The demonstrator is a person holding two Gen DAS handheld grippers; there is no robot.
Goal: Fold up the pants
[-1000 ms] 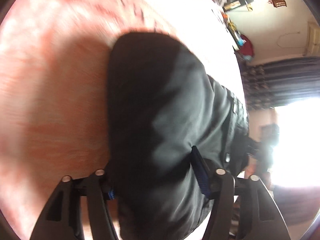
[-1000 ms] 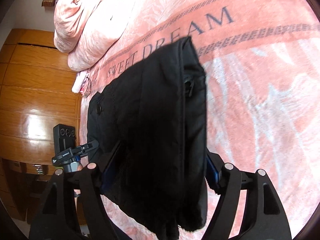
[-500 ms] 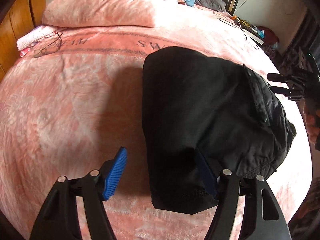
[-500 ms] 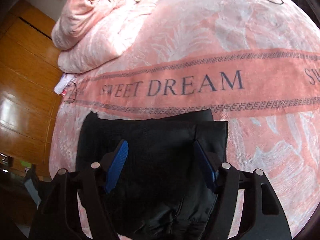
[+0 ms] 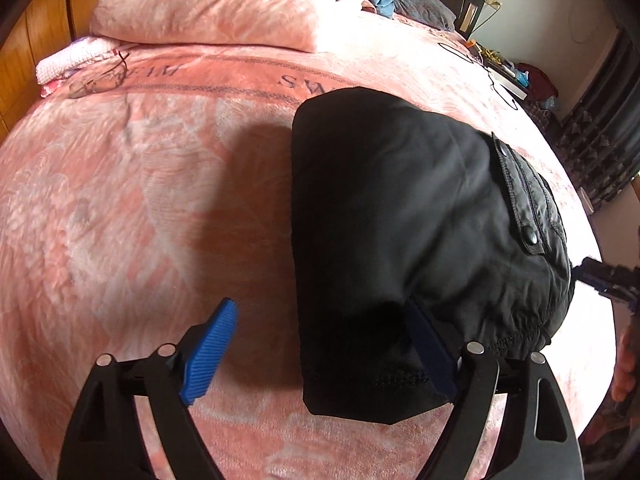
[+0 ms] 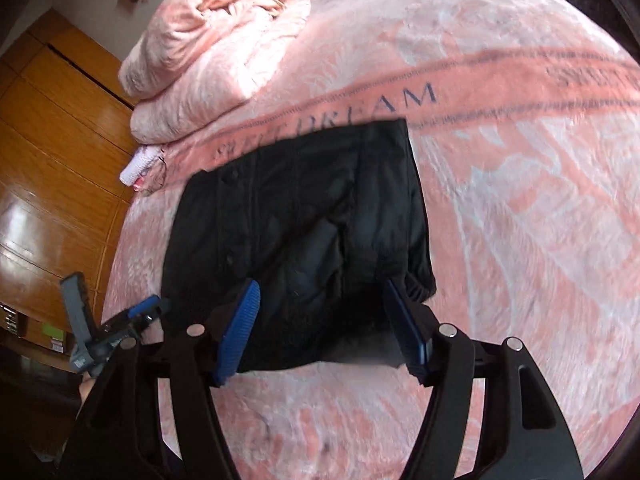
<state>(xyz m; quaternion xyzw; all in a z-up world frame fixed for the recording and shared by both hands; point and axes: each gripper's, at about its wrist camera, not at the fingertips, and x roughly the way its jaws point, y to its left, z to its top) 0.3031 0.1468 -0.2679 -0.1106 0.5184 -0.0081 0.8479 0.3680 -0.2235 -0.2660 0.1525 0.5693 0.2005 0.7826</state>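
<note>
The black pants (image 5: 400, 208) lie folded into a compact rectangle on the pink blanket (image 5: 140, 200); they also show in the right wrist view (image 6: 296, 240). My left gripper (image 5: 320, 344) is open, its blue pads wide apart at the near-left corner of the pants, holding nothing. My right gripper (image 6: 320, 328) is open over the near edge of the folded pants, its pads apart and empty. The left gripper also shows at the left of the right wrist view (image 6: 132, 320).
A bundled pink duvet (image 6: 216, 36) and pillow (image 5: 208, 16) lie at the head of the bed. Eyeglasses (image 5: 100, 80) and a white folded cloth (image 5: 68, 60) sit near the wooden wardrobe (image 6: 44, 168). Cables (image 5: 500, 80) lie at the far right bed edge.
Both grippers let go of the pants and opened. The pants, held up a second ago, now lie flat and folded on the blanket. Both grippers have drawn back slightly.
</note>
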